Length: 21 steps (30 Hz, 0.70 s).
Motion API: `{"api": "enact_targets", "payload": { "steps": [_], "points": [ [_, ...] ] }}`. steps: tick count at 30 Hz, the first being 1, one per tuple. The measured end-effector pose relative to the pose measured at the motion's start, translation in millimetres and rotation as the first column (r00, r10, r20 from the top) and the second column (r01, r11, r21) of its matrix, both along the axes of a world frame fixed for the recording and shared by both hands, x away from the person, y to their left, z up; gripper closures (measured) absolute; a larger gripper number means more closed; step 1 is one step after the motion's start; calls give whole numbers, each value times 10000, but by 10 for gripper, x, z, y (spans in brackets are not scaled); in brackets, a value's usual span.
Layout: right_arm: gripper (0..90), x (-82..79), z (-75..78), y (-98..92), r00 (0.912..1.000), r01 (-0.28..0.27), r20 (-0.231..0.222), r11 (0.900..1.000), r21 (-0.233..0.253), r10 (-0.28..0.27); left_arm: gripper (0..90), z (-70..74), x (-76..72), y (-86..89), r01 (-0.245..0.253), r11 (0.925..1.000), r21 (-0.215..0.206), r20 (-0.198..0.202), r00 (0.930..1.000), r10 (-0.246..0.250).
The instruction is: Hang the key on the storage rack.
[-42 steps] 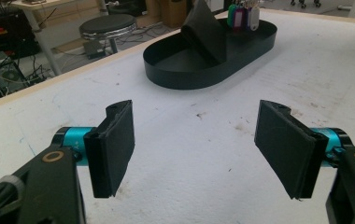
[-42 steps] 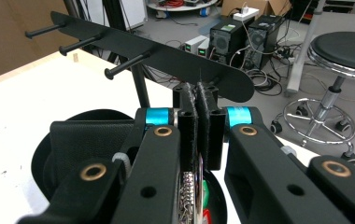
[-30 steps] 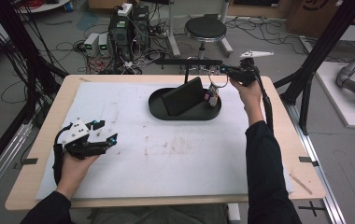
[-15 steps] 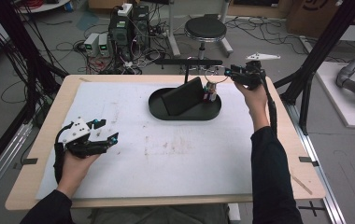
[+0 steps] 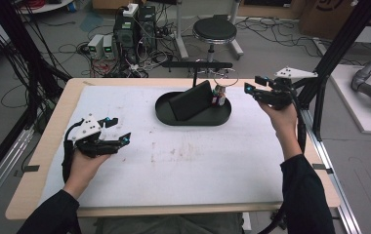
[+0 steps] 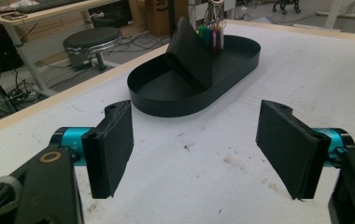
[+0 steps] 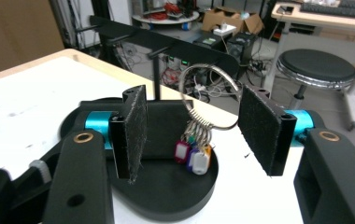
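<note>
Black tray (image 5: pixel 193 119) near table's far edge, key ring (image 7: pixel 208 100) upright inside; both tongs, right (image 5: pixel 250 89) and left (image 5: pixel 116 131), wide open, empty; advise closing squarely across ring wire.

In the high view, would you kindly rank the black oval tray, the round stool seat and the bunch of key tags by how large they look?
1. Black oval tray, plainly largest.
2. Round stool seat; it stands farther from the camera, so it may look smaller than it is.
3. Bunch of key tags, by far smallest.
</note>
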State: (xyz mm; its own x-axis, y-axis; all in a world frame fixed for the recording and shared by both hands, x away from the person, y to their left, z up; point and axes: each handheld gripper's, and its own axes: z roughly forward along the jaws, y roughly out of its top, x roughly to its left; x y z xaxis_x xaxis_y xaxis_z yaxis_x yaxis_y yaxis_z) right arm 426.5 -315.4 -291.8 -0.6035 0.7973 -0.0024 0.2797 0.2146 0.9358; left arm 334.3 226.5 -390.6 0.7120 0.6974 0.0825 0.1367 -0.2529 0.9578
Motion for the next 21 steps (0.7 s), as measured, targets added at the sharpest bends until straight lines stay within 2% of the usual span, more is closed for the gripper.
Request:
{"api": "enact_targets", "payload": {
  "steps": [1,3,6,11,14,16,19,21],
  "points": [
    [382,-45,-2,-13,9998,-27,-189,10000,33,28,277,3,10,1,30,10000,8,-64,10000,-29],
    [391,-186,-35,-45,9998,-65,169,9998,204,61,277,6,19,0,35,10000,-26,-128,9999,-35],
    [377,-383,-112,-93,9995,-98,318,9991,421,84,276,15,23,0,22,10000,40,-161,9999,-21],
    [330,-642,-303,-124,9992,62,399,9989,454,-80,269,22,24,-7,7,10000,-70,-234,9997,-9],
    [318,-765,-453,-124,9994,152,302,9988,467,-166,258,14,29,3,1,9999,-104,-435,9991,-5],
    [317,-843,-561,-127,9990,340,268,9981,508,-353,256,-3,19,11,-12,9997,-242,-387,9992,3],
    [318,-933,-732,-148,9971,679,292,9955,668,-700,256,-33,2,21,-69,9997,-214,-400,9992,60],
    [317,-946,-833,-158,9963,850,48,9940,691,-855,256,-49,-10,34,-134,9996,-240,-410,9991,124]
  ]
}}
